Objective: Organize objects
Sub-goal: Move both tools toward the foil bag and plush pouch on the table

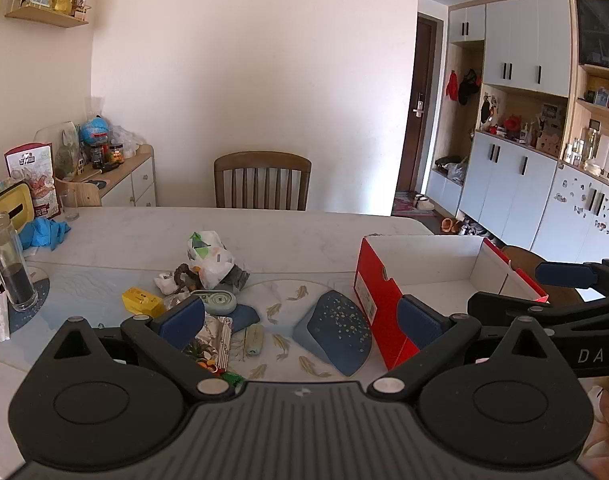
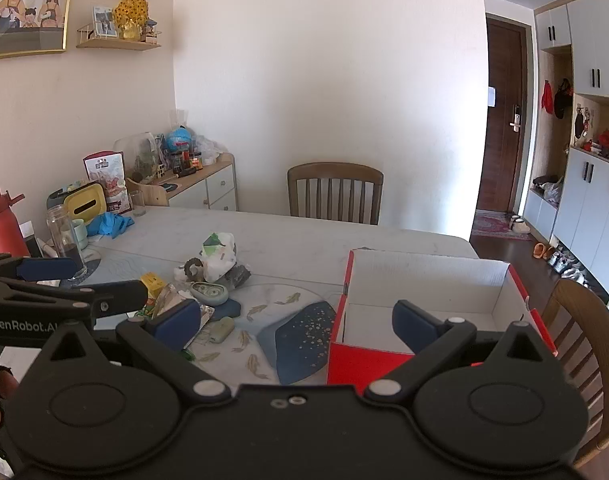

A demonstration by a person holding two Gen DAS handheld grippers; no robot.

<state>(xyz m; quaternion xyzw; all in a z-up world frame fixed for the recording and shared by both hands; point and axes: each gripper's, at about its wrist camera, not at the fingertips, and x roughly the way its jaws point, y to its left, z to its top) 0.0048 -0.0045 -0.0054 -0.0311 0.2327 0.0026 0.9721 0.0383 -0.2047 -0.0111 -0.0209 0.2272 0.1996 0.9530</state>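
Observation:
A pile of small clutter lies mid-table: a crumpled white plastic bag point(image 1: 209, 258) point(image 2: 219, 255), a yellow box point(image 1: 141, 301) point(image 2: 153, 282), a pale green oval case point(image 1: 220, 302) point(image 2: 209, 293), a small green eraser-like bar point(image 1: 254, 339) point(image 2: 223, 329) and foil wrappers point(image 1: 213, 334). To the right stands a red cardboard box point(image 1: 378, 304) point(image 2: 366, 360) with a white, empty inside. My left gripper point(image 1: 300, 320) hovers open above the near table, between the pile and the box. My right gripper point(image 2: 298, 322) is open too, over the box's near left corner. Nothing sits between either pair of fingers.
A glass bottle point(image 1: 8, 262) point(image 2: 66, 240), a blue cloth point(image 1: 44, 232), a yellow tissue box point(image 2: 84, 202) and a red flask point(image 2: 2, 224) crowd the table's left end. A wooden chair point(image 1: 262, 180) stands at the far side, another chair point(image 2: 580, 344) at the right. Cabinets line the right wall.

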